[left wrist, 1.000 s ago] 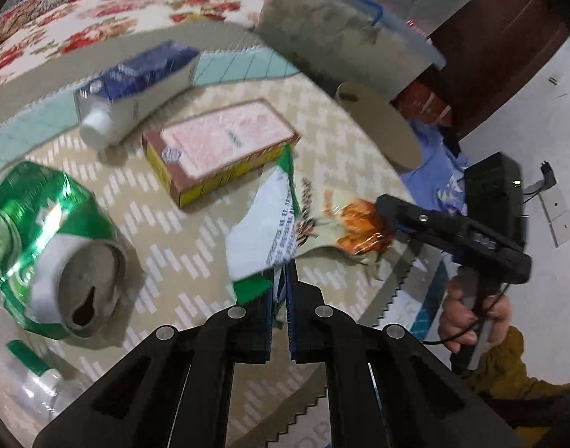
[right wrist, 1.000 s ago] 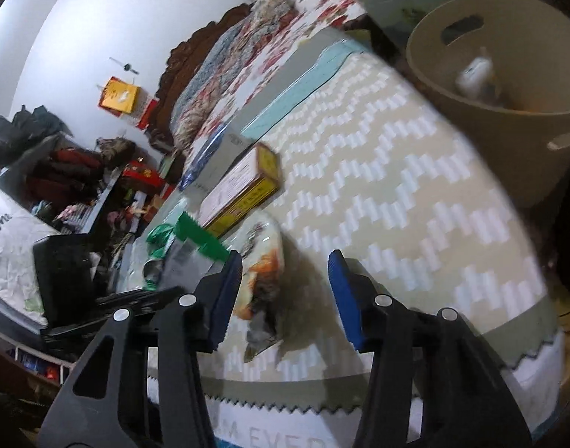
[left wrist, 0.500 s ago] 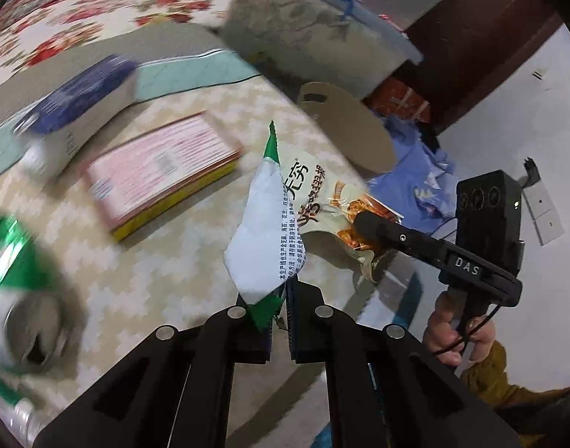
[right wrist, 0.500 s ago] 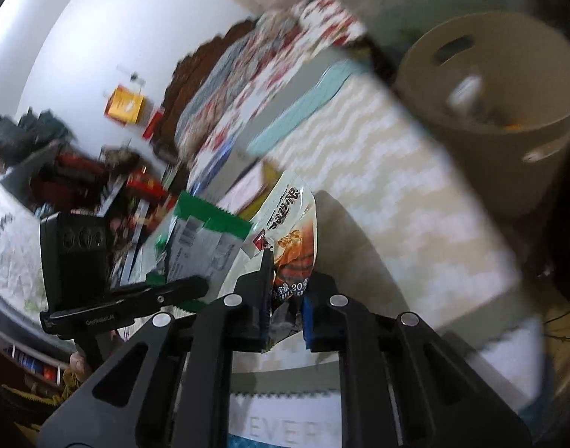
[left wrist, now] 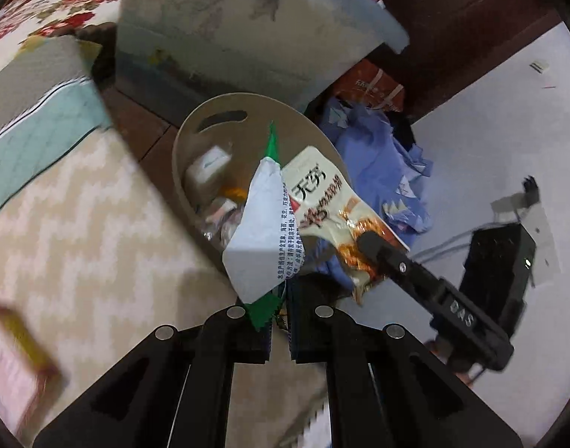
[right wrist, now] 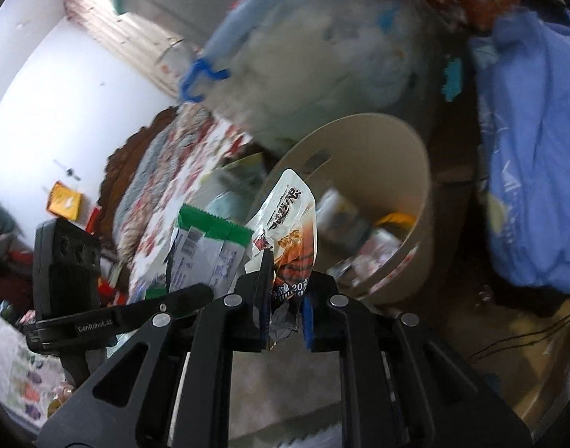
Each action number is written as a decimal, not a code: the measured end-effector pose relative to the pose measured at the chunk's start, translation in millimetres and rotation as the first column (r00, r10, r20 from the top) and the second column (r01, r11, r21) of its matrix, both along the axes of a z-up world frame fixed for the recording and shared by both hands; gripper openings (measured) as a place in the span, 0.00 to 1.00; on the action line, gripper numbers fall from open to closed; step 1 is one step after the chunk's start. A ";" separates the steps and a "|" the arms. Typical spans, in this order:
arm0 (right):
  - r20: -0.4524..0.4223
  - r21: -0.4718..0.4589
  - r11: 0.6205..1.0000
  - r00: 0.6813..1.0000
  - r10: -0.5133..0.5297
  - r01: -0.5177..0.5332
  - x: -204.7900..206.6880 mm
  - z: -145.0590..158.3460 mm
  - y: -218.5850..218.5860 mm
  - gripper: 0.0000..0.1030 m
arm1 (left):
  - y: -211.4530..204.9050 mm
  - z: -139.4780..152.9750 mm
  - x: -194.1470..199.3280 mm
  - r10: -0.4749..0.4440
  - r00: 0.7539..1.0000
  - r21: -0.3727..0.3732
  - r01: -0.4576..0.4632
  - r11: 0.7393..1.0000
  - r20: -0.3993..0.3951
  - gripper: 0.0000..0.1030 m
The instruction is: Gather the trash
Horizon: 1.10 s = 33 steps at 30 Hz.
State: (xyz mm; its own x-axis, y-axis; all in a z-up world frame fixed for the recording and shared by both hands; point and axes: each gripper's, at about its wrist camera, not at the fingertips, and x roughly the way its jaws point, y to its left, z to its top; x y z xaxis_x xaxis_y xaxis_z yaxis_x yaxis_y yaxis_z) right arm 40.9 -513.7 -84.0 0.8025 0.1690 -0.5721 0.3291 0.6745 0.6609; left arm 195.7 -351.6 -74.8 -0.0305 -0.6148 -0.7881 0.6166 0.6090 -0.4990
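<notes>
Trash, 2 pcs in hand, rest in bin:

1. Box, pink/yellow, blurred, far left edge of left wrist view, lying on zigzag-pattern cover. Not gripped.

2. Green-white wrapper, printed text along one side, green serrated ends. Held upright in left gripper; jaws nearly together, pinching its lower green edge. Wrapper hangs in front of bin opening. In right wrist view same wrapper shows barcode, sits left of snack bag; left gripper seen side-on there, camera block behind it.

3. Bin, beige, round, slot handle in wall, standing on floor just beside bed edge. Contents: white carton, orange piece, misc. wrappers; details blurred. In right wrist view bin lies beyond and right of the held bag.

4. Snack bag, cream top w/ Chinese print, orange food photo lower half. Clamped at its crumpled bottom in right gripper; jaws narrow, blue pads against the foil. Bag stands upright, near bin rim. In left wrist view bag is just right of the wrapper, touching or overlapping it; right gripper comes in from right.

5. Storage tub, translucent, blue lid clip, behind bin.

6. Blue cloth, heaped right of bin; orange pack above it.
</notes>
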 end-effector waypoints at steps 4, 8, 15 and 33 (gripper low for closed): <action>-0.042 0.001 1.000 0.999 -0.010 0.011 20.5 -8.9 -9.6 0.41 | -30.5 -12.7 11.1 0.014 1.000 0.060 -0.015 0.998 0.026 0.64; -0.002 -0.020 0.999 0.999 -0.044 0.044 16.5 -7.1 -20.7 0.72 | -30.0 -9.2 15.5 0.045 0.997 0.048 -0.049 0.998 0.065 0.67; 0.068 -0.054 0.996 0.995 -0.070 0.073 2.3 12.5 -6.5 0.71 | 21.5 43.1 -6.6 0.109 0.971 -0.039 -0.104 0.994 0.214 0.67; 0.109 0.032 0.847 0.844 0.524 -0.530 24.4 41.7 185.1 0.67 | 314.3 114.9 -97.1 0.444 0.845 -0.249 -0.380 0.891 0.299 0.68</action>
